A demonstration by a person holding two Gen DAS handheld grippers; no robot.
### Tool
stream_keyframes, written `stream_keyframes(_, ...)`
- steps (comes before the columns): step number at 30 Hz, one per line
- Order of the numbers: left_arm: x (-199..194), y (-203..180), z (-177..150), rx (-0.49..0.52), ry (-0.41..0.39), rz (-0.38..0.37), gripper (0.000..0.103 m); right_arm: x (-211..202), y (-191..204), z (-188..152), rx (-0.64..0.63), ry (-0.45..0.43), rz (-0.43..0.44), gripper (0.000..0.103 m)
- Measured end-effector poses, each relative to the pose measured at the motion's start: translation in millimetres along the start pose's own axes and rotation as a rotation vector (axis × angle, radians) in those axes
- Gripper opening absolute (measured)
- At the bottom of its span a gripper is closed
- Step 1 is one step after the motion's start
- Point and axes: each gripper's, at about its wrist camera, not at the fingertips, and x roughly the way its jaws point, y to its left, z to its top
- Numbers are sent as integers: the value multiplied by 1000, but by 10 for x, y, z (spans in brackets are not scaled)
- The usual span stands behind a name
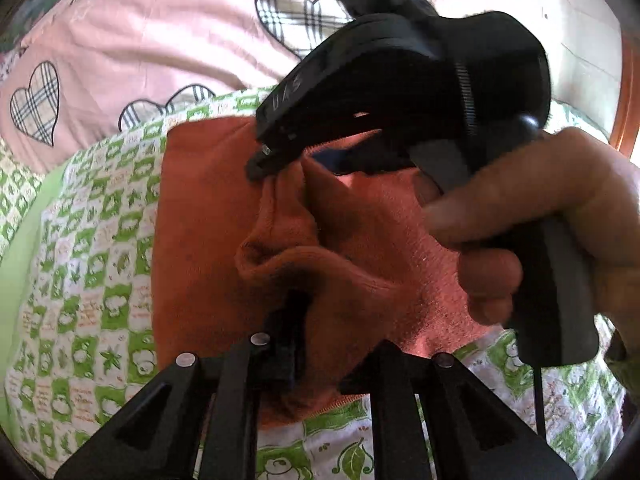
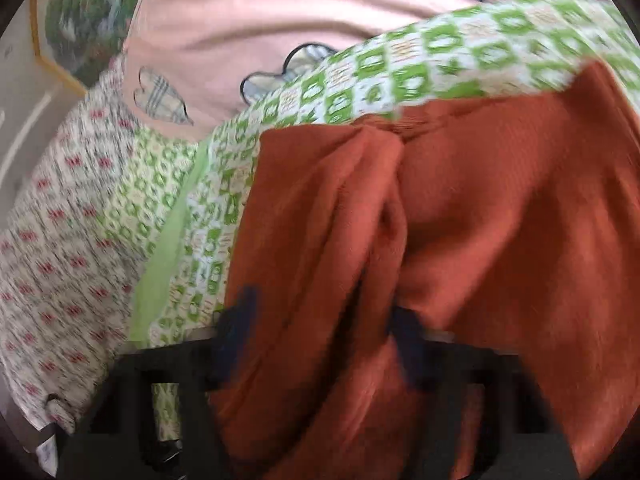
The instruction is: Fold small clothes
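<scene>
An orange-red knit garment [image 1: 208,216] lies on a green-and-white patterned sheet [image 1: 92,240]. My left gripper [image 1: 294,312] is shut on a raised fold of the garment near its front edge. My right gripper [image 1: 260,168] shows across the left wrist view, held by a hand [image 1: 560,216], and pinches another fold of the garment further back. In the blurred right wrist view the garment [image 2: 500,208] fills the centre and right, bunched between the right gripper's [image 2: 320,320] dark fingertips [image 2: 240,312].
A pink quilt with plaid hearts [image 1: 160,40] lies behind the sheet. A red-dotted white fabric [image 2: 60,240] lies at the left of the right wrist view. A wooden frame edge [image 1: 628,92] stands at the right.
</scene>
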Motion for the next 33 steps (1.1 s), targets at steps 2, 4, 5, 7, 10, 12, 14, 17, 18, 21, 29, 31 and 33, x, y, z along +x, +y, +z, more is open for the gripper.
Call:
stream_keyframes(2,-123,-21,96,11,-21,-17,10,-145,66,43,-23,-31,17,20)
stream_keyframes(4,-265,-65,238,8,-57,-68,10,-439,137,95,-64,-90,41,18)
stream_keyframes(5,-322,-106,339,-5,-71,-124,10,-580,152,127,-80,-114,44,16)
stream_keyframes(7,-347,-210,480,-26,-82,-207,10,-879,132,177,-106,-155,22,16)
stream_keyframes(10,-242,-419,610,-44,-84,-316,11,-1173,-101,213,-105,-174,-46,16)
stream_keyframes(12,-78,-574,629,-49,-58,-366,11,-1254,-340,195,-80,-165,-91,16)
stream_keyframes(14,94,-704,614,-52,-17,-396,11,-1263,-608,137,-42,-143,-127,16)
stream_keyframes(17,315,-845,536,-48,38,-403,11,-1218,-946,22,23,-120,-130,16)
stream_keyframes(18,373,-863,505,-48,54,-403,11,-1189,-1003,-4,36,-115,-127,16)
stream_keyframes(21,429,-853,468,-42,57,-410,12,-1120,-1067,-54,32,-112,-132,16)
stream_keyframes(29,342,-804,477,-33,80,-451,20,-1170,-978,-79,-57,-122,-230,16)
stream_keyframes(31,325,-798,422,-38,98,-477,29,-1179,-961,-84,-61,-114,-252,16)
stream_keyframes(33,240,-705,379,-38,109,-491,36,-1187,-975,-90,-49,-109,-273,18)
